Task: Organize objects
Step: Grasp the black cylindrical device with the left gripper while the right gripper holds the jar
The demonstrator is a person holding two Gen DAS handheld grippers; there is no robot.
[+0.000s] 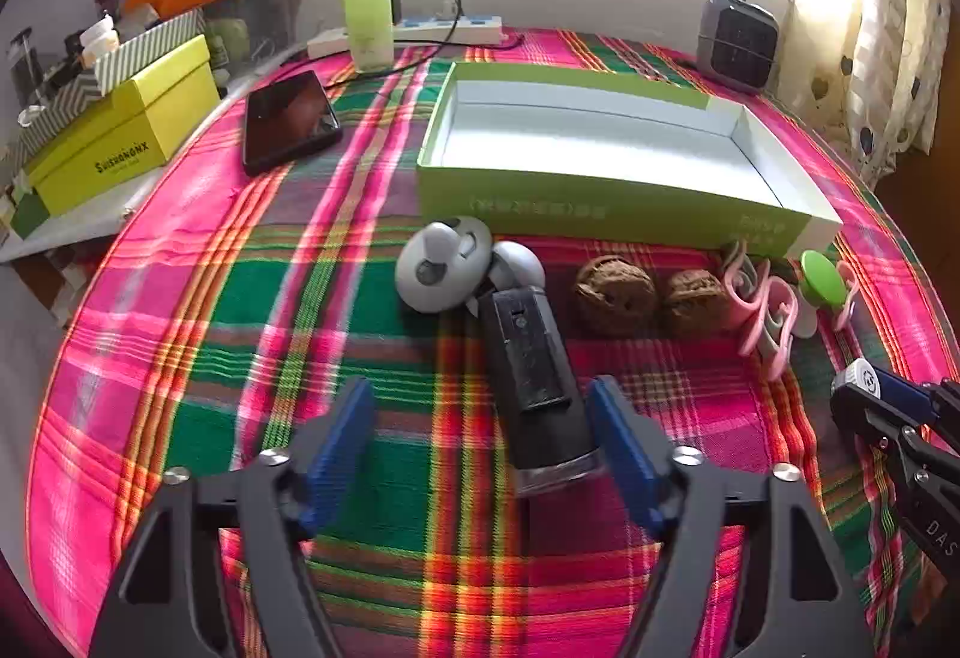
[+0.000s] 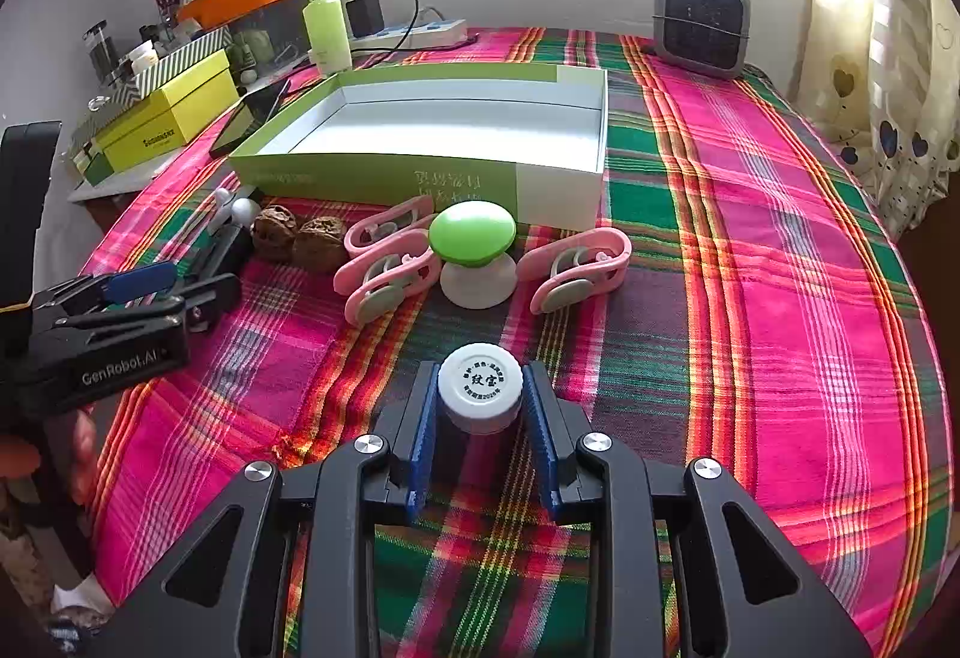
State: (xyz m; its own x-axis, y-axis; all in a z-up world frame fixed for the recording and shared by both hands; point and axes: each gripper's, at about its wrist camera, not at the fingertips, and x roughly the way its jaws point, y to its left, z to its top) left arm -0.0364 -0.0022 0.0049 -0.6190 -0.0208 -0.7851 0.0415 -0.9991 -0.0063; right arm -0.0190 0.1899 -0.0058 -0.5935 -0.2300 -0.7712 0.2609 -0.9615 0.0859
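Two grippers work low in frame: the right gripper (image 2: 478, 421) clamps a white-capped jar (image 2: 479, 395), while the left gripper (image 1: 480, 448) gapes around a black handheld fan (image 1: 528, 358). Lifting the jar toward the empty green box (image 2: 558, 187) at centre could, I judge, clip the green mushroom-shaped object (image 2: 474, 250) and pink clips (image 2: 576, 268) standing between.

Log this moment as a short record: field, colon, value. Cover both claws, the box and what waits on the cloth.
left claw: open, straddling the black handheld device, not clamped
right claw: shut on the white-capped jar
green box: open, nothing visible inside
waiting in front of box: two walnuts, pink clips, green-topped knob
surface: plaid cloth
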